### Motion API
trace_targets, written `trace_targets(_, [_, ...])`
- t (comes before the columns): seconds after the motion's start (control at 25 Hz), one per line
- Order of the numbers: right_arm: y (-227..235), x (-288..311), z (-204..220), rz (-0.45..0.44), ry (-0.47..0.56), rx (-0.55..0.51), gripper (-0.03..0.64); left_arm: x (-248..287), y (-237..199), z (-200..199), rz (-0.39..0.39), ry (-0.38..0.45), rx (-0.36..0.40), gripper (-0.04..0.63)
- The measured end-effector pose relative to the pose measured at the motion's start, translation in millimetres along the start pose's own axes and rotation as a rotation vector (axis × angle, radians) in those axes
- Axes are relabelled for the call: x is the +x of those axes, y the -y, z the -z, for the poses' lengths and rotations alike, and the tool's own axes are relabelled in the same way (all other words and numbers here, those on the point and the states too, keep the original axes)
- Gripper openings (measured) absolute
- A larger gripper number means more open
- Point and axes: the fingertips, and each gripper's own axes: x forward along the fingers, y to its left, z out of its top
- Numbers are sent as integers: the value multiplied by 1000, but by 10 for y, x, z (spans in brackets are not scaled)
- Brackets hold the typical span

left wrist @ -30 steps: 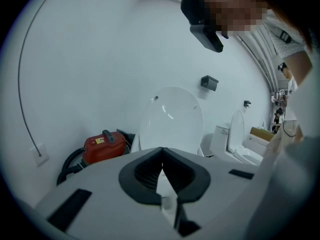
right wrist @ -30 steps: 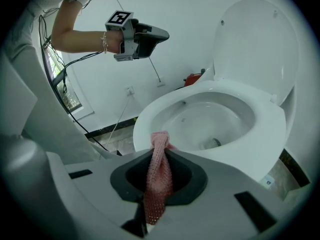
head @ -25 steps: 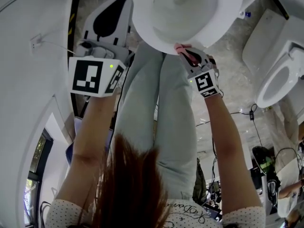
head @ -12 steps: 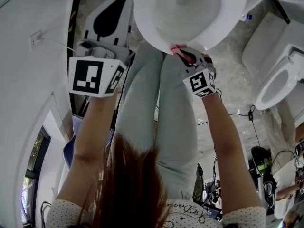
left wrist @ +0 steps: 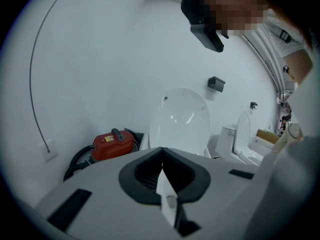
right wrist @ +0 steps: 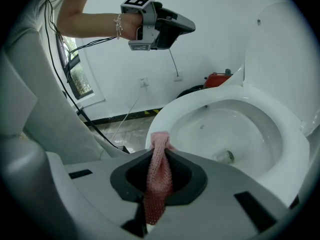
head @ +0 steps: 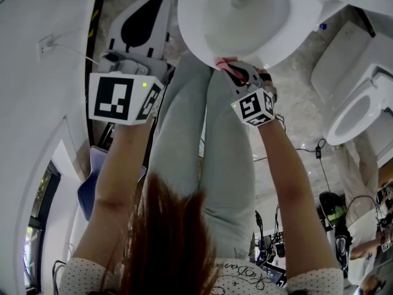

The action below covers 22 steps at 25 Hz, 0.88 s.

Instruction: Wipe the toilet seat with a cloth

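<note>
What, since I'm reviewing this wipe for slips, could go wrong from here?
1. The cloth is a narrow bunched strip pinched in the right gripper. Only its tip pokes out toward the toilet rim, so the hard jaws may scrape the rim.
2. It sits at the edge of the bowl; if the grip loosens, the cloth could drop in.

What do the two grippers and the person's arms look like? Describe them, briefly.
Both the left gripper and the right gripper are pale grey shells with black jaw linings. Each carries a white cube with black square markers and a small green light. The arms are bare below short white dotted sleeves; a thin bracelet circles the left wrist.
</note>
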Motion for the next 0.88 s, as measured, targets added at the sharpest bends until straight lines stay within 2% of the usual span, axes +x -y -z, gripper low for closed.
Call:
trace_targets(0.4, [-76, 134, -145, -34, -21, -64, 44, -35, -108, 11, -7, 4, -10, 3])
trace_targets(0.88, [-106, 287, -353, -73, -4, -93, 44, -100, -298, 0, -24, 4, -14, 3])
